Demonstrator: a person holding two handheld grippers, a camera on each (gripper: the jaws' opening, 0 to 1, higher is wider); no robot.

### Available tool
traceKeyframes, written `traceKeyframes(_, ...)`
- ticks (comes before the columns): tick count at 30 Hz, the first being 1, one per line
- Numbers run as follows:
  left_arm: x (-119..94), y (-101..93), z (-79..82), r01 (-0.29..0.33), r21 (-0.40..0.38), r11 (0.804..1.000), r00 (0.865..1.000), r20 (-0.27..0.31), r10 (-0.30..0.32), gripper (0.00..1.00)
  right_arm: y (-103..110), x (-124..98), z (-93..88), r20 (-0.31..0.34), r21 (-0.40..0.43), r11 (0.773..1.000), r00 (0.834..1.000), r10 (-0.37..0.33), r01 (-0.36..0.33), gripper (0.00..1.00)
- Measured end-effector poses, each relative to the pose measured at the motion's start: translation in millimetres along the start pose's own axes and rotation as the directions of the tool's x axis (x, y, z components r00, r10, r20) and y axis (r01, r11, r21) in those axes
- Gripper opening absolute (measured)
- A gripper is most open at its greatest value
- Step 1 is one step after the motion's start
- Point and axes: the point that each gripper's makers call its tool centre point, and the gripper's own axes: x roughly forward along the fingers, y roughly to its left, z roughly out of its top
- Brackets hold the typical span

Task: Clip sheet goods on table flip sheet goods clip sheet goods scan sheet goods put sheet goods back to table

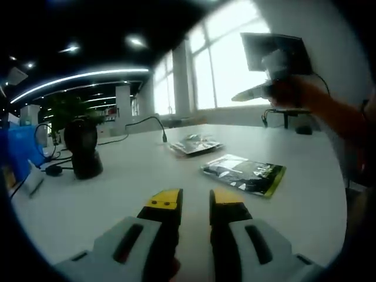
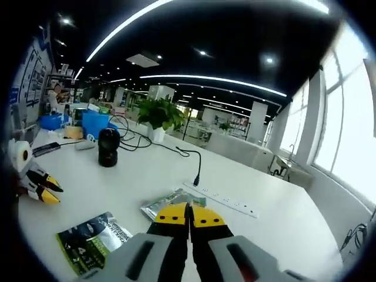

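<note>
Two sheet packets lie on the white table (image 1: 117, 194). A black and green packet (image 1: 244, 174) lies just ahead and to the right of my left gripper (image 1: 195, 200). A silvery packet (image 1: 194, 145) lies farther away. The left gripper's yellow-tipped jaws stand open, low over the table, with nothing between them. A hand holds my right gripper (image 1: 252, 94) high in the air at the upper right. In the right gripper view the right gripper (image 2: 189, 216) is shut with nothing in it, above the silvery packet (image 2: 167, 202). The black and green packet (image 2: 91, 241) lies lower left, near the left gripper (image 2: 44, 189).
A black scanner on a stand (image 1: 82, 150) (image 2: 108, 147) sits at the far side with cables around it. A white power strip (image 2: 226, 198) lies beyond the packets. A potted plant (image 2: 155, 114) and a blue box (image 2: 94, 123) stand farther back. Windows line one wall.
</note>
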Motion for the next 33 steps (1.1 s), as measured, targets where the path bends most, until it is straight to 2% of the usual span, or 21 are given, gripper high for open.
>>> traceKeyframes(9, -1, -0.4, 0.6, 0.003, -0.006, 1.0, 1.0, 0.004, -0.003, 0.11, 11, -30, -20.8, -0.006, 0.006, 1.0, 1.0, 0.004, -0.004, 0.0)
traceKeyframes(15, 2, 2.1, 0.8, 0.007, -0.006, 1.0, 1.0, 0.004, -0.007, 0.11, 10, -52, -28.3, 0.022, 0.039, 0.999, 1.0, -0.001, 0.001, 0.0)
traceKeyframes(17, 2, 2.3, 0.6, 0.007, -0.005, 1.0, 1.0, 0.003, -0.007, 0.11, 12, -58, -31.4, 0.027, 0.027, 1.0, 1.0, -0.002, 0.001, 0.0)
traceKeyframes(21, 2, 2.5, 0.5, 0.009, -0.004, 1.0, 1.0, 0.002, -0.009, 0.11, 13, -66, -38.8, 0.034, -0.031, 0.999, 0.999, -0.016, 0.017, 0.0)
traceKeyframes(23, 2, 2.3, 0.6, 0.009, -0.003, 1.0, 1.0, 0.002, -0.009, 0.11, 14, -68, -43.9, 0.037, -0.034, 0.999, 0.999, -0.016, 0.017, 0.0)
traceKeyframes(26, 1, 2.8, 0.9, 0.009, -0.005, 1.0, 1.0, 0.005, -0.009, 0.11, 17, -72, -50.4, 0.044, 0.005, 1.0, 0.999, 0.001, -0.001, 0.0)
traceKeyframes(31, 2, 4.2, 1.6, 0.01, -0.011, 1.0, 1.0, 0.01, -0.01, 0.11, 23, -78, -60.1, 0.052, -0.021, 1.0, 0.999, 0.011, -0.01, 0.0)
traceKeyframes(33, 1, 4.6, 2.1, 0.011, -0.014, 1.0, 1.0, 0.014, -0.011, 0.11, 23, -81, -64.6, 0.059, -0.007, 1.0, 0.998, 0.016, -0.016, 0.0)
